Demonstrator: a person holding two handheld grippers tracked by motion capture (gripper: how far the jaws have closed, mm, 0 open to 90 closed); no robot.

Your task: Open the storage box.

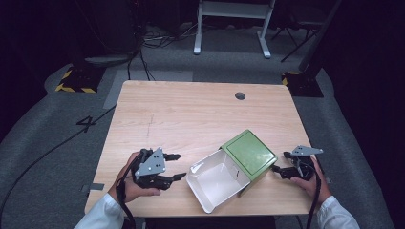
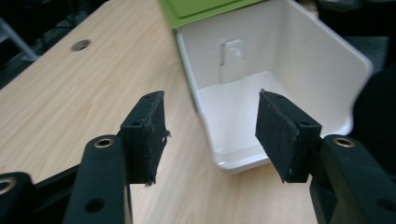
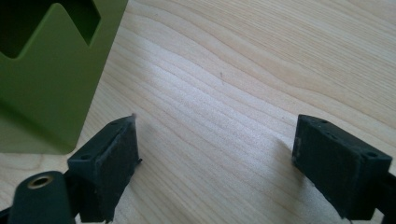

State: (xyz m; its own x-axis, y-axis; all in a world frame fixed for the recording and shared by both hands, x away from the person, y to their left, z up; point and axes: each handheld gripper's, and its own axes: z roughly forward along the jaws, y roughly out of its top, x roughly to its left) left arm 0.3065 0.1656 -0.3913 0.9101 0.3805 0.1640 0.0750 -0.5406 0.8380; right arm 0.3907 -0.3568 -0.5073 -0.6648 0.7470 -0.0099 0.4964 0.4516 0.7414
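A green box point(image 1: 250, 155) lies near the table's front edge, with a white drawer point(image 1: 217, 179) pulled out of it toward the front left. The drawer point(image 2: 243, 107) looks empty inside. My left gripper point(image 1: 177, 166) stands open just left of the drawer, and in the left gripper view its jaws point(image 2: 211, 135) frame the drawer's front corner without touching it. My right gripper point(image 1: 279, 164) is open beside the box's right side. In the right gripper view the green box point(image 3: 44, 84) sits at the left, and bare wood lies between the jaws point(image 3: 215, 158).
The wooden table point(image 1: 191, 114) has a round cable hole point(image 1: 240, 96) near its far edge. Past the table, on the grey floor, stand a white frame point(image 1: 234, 24), cables and yellow-black striped bases point(image 1: 76, 81).
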